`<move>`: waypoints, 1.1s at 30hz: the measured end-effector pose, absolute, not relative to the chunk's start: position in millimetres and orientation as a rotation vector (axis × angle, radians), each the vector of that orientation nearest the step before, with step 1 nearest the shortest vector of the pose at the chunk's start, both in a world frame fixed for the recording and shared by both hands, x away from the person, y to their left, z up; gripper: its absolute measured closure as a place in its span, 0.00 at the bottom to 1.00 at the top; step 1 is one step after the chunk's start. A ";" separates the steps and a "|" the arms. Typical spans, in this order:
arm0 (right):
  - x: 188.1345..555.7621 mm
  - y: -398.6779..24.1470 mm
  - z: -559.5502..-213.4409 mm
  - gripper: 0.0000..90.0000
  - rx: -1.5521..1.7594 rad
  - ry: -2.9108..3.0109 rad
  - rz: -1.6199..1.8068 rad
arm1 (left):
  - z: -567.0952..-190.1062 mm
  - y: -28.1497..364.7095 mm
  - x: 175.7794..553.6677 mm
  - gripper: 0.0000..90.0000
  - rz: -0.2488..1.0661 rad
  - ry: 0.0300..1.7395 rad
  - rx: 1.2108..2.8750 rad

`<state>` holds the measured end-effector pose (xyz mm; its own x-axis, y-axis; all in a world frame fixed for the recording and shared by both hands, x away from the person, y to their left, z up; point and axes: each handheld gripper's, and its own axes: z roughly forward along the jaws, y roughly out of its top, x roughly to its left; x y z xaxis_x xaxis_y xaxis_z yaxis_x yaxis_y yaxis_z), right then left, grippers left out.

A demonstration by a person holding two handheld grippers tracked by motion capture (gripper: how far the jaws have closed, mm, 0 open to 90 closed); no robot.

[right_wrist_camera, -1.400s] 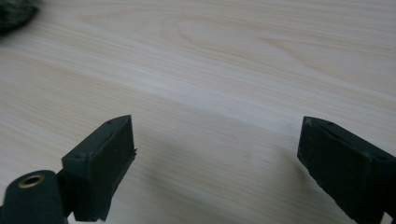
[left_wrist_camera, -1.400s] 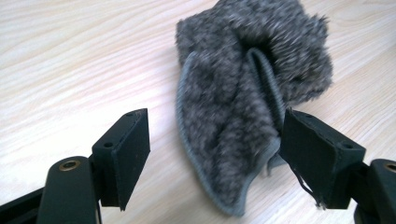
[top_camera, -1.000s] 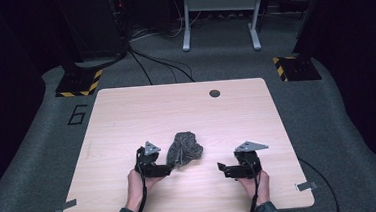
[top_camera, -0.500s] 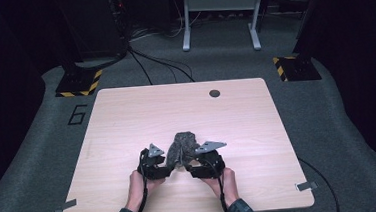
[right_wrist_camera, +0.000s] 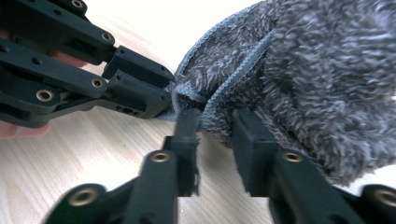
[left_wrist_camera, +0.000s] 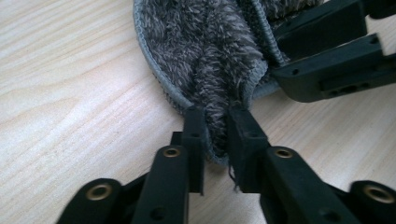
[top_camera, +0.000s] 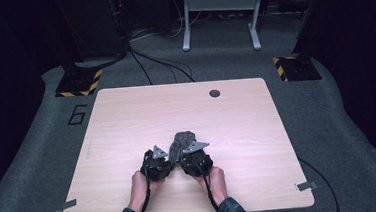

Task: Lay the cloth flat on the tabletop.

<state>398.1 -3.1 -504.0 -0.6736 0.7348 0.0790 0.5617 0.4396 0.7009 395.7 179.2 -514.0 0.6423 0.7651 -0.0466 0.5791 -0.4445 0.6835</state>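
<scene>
The pale wooden counter (top_camera: 127, 125) is lying under the high view, with a small dark round hole (top_camera: 214, 93) near its far edge and a grey carpeted floor (top_camera: 337, 125) around it. Near the counter's front middle, a grey fluffy cloth (top_camera: 181, 141) is sitting bunched in a narrow heap; up close its pile is looking shaggy and mottled, with a stitched grey hem (left_wrist_camera: 161, 86) running around its edge. The left tongs (left_wrist_camera: 215, 128) are pinching a fold of that hem, jaws drawn narrow on the fabric. The right tongs (right_wrist_camera: 215, 122) are gripping the cloth just beside them, jaws closing on a thicker wad, so the two are nearly touching at the cloth's near end. Half a second ago the right tongs were already arriving at the cloth; a second ago they were standing well apart to the right, and the cloth was spreading wider.
</scene>
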 end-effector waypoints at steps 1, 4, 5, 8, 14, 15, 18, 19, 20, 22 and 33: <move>398.8 -3.1 -504.8 0.86 1.122 2.457 1.063 | -514.1 179.0 395.6 0.90 0.362 1.044 2.180; 399.6 -3.9 -505.2 0.93 1.123 2.457 1.056 | -514.4 179.1 395.7 0.95 0.369 1.053 2.177; 400.3 -5.4 -505.1 0.94 1.116 2.455 1.058 | -514.1 179.4 395.5 0.96 0.374 1.047 2.187; 400.0 -12.3 -503.8 0.95 1.133 2.441 1.065 | -513.9 180.2 394.5 0.97 0.386 1.059 2.184; 400.0 -44.7 -494.5 0.95 1.190 2.372 1.114 | -511.7 191.3 394.2 0.97 0.396 1.090 2.152; 400.5 -48.6 -493.4 0.95 1.193 2.364 1.118 | -510.4 192.8 394.3 0.97 0.393 1.093 2.157; 402.0 -61.1 -489.7 0.95 1.232 2.339 1.123 | -507.4 196.9 394.3 0.97 0.399 1.101 2.147; 402.8 -65.2 -488.9 0.95 1.242 2.330 1.128 | -506.4 198.6 394.2 0.97 0.412 1.092 2.154; 403.0 -68.8 -488.0 0.95 1.261 2.319 1.124 | -505.8 199.9 394.1 0.97 0.409 1.102 2.138; 403.9 -76.2 -486.5 0.95 1.274 2.307 1.122 | -504.6 203.2 394.4 0.97 0.411 1.107 2.138; 405.9 -113.3 -482.6 0.95 1.346 2.244 1.099 | -503.1 215.8 395.6 0.97 0.406 1.141 2.118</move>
<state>405.9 -113.3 -482.6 -0.5146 0.8486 0.1230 0.6174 0.2672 0.7399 395.6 215.8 -503.1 0.5655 0.8234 -0.0470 0.6085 -0.3782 0.6977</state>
